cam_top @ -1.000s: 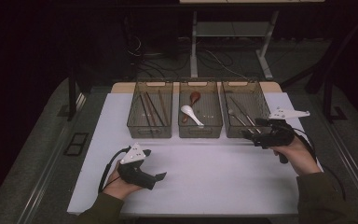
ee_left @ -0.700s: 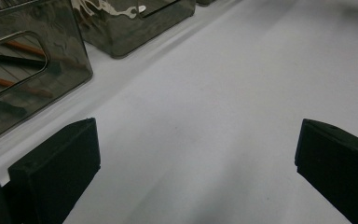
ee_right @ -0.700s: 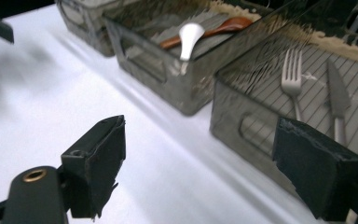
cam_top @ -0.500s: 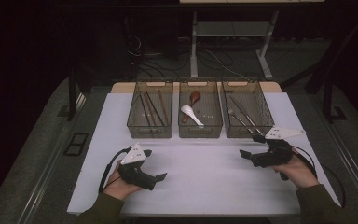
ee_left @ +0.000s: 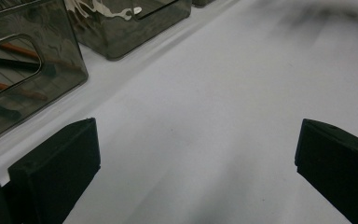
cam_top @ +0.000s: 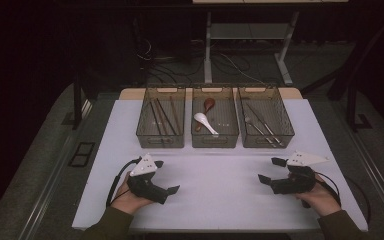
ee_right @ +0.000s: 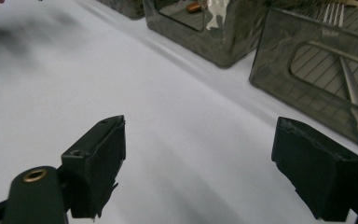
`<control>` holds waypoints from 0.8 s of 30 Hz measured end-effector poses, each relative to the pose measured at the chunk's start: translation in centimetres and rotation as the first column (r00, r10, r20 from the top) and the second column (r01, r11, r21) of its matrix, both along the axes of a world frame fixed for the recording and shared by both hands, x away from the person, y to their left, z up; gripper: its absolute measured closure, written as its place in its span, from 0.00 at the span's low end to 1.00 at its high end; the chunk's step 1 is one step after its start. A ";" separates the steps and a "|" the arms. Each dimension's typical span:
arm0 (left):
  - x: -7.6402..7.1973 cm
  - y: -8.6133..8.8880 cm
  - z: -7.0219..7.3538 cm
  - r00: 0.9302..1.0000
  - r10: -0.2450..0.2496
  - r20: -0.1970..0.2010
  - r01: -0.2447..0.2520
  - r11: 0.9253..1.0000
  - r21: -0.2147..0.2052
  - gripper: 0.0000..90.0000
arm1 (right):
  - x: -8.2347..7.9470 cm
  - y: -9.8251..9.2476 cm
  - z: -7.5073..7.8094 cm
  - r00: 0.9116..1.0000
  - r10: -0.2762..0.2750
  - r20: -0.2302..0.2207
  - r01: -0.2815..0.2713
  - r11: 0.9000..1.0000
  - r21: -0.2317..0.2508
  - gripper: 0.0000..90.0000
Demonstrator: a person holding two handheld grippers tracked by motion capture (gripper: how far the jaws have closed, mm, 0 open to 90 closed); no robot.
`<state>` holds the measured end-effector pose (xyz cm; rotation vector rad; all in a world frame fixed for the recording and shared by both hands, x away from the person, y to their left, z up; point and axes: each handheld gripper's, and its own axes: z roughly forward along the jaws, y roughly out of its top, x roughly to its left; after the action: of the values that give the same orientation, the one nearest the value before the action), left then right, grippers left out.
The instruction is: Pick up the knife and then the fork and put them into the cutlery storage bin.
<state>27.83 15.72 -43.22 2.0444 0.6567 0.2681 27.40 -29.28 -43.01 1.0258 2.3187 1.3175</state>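
Both the left gripper (cam_top: 166, 176) and right gripper (cam_top: 270, 171) rest low on the white counter (cam_top: 220, 185), jaws spread wide and empty (nothing between them), near the three smoky transparent plastic bins (cam_top: 215, 141) of cutlery.

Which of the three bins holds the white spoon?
The middle bin: the white spoon lies in it beside a brown one. The left bin holds chopsticks, the right bin metal cutlery.
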 end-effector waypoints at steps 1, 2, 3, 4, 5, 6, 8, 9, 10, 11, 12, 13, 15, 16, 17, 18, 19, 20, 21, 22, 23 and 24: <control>0.0 0.0 0.0 1.000 -0.001 0.000 0.001 1.000 0.000 0.00 | -0.2 0.0 -0.1 1.000 -0.001 -0.003 0.001 1.000 0.001 0.20; 0.0 0.0 0.0 1.000 -0.001 -0.001 0.001 1.000 0.001 0.00 | -0.3 0.1 -0.2 1.000 0.000 -0.004 0.000 1.000 0.002 0.20; 0.0 0.0 0.0 1.000 -0.001 0.000 0.001 1.000 0.001 0.00 | -0.5 0.1 -0.3 1.000 0.006 -0.006 -0.006 1.000 -0.002 0.20; 0.0 0.0 0.0 1.000 -0.001 -0.001 0.001 1.000 -0.001 0.00 | -0.6 0.2 -0.4 1.000 0.009 -0.007 -0.009 1.000 -0.006 0.20; -0.1 0.0 0.0 1.000 0.000 -0.001 0.000 1.000 -0.002 0.00 | -0.8 0.3 -0.4 1.000 0.010 -0.006 -0.010 1.000 -0.008 0.20; -0.1 0.0 0.0 1.000 -0.001 -0.001 0.001 1.000 -0.002 0.00 | -0.9 0.3 -0.5 1.000 0.010 -0.010 -0.010 1.000 -0.007 0.20; -0.1 -0.1 0.0 1.000 -0.001 -0.002 0.001 1.000 -0.005 0.00 | -1.2 0.4 -0.6 1.000 0.010 -0.006 -0.010 1.000 -0.011 0.20; -0.1 -0.1 0.0 1.000 -0.005 -0.002 0.005 1.000 0.000 0.00 | -1.2 0.4 -0.6 1.000 0.012 -0.005 -0.012 1.000 -0.012 0.20; -0.1 -0.1 0.0 1.000 -0.005 -0.006 0.005 1.000 -0.005 0.00 | -1.3 0.3 -0.6 1.000 0.010 -0.012 -0.010 1.000 -0.003 0.19; -0.1 -0.1 0.0 1.000 -0.008 -0.007 0.008 1.000 -0.004 0.00 | -1.3 0.3 -0.7 1.000 0.012 -0.015 -0.012 1.000 0.008 0.20; -0.1 -0.2 0.0 1.000 -0.009 -0.008 0.009 1.000 -0.003 0.00 | -1.3 0.2 -0.7 1.000 0.013 -0.019 -0.012 1.000 0.011 0.20; -0.1 -0.2 0.0 1.000 -0.010 -0.008 0.010 1.000 -0.001 0.00 | -1.2 0.1 -0.8 1.000 0.012 -0.017 -0.011 1.000 0.007 0.20; -0.1 -0.2 0.0 1.000 -0.015 -0.006 0.015 1.000 0.002 0.00 | -1.1 0.0 -0.9 1.000 0.009 -0.021 -0.009 1.000 -0.006 0.20; -0.1 -0.2 0.0 1.000 -0.015 -0.006 0.015 1.000 0.004 0.00 | -1.1 -0.1 -1.0 1.000 0.004 -0.025 -0.005 1.000 -0.010 0.20; -0.1 -0.2 0.0 1.000 -0.016 -0.006 0.016 1.000 0.002 0.00 | -1.0 -0.2 -1.0 1.000 0.002 -0.027 -0.002 1.000 -0.010 0.20; -0.1 -0.2 0.0 1.000 -0.016 -0.006 0.016 1.000 0.004 0.00 | -1.0 -0.3 -1.0 1.000 -0.001 -0.028 0.001 1.000 -0.007 0.20; -0.1 -0.2 0.0 1.000 -0.016 -0.006 0.016 1.000 0.004 0.00 | -0.9 -0.4 -1.0 1.000 -0.005 -0.027 0.005 1.000 -0.005 0.20; -0.1 -0.2 0.0 1.000 -0.016 -0.005 0.016 1.000 0.005 0.00 | -0.9 -0.5 -1.0 1.000 -0.008 -0.027 0.008 1.000 -0.002 0.20; -0.1 -0.2 0.0 1.000 -0.016 -0.005 0.016 1.000 0.005 0.00 | -0.9 -0.5 -1.0 1.000 -0.010 -0.027 0.010 1.000 -0.001 0.20; -0.1 -0.2 0.0 1.000 -0.016 -0.006 0.017 1.000 0.006 0.00 | -0.9 -0.5 -1.0 1.000 -0.011 -0.023 0.011 1.000 -0.003 0.20; 0.0 -0.2 0.0 1.000 -0.016 -0.005 0.016 1.000 0.005 0.00 | -0.9 -0.5 -1.0 1.000 -0.009 -0.021 0.009 1.000 -0.004 0.20; 0.0 -0.2 0.0 1.000 -0.016 -0.006 0.016 1.000 0.006 0.00 | -0.9 -0.4 -0.9 1.000 -0.007 -0.021 0.007 1.000 -0.003 0.20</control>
<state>27.78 15.53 -43.19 2.0564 0.6434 0.2547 26.47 -29.72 -43.96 1.0507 2.3295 1.3066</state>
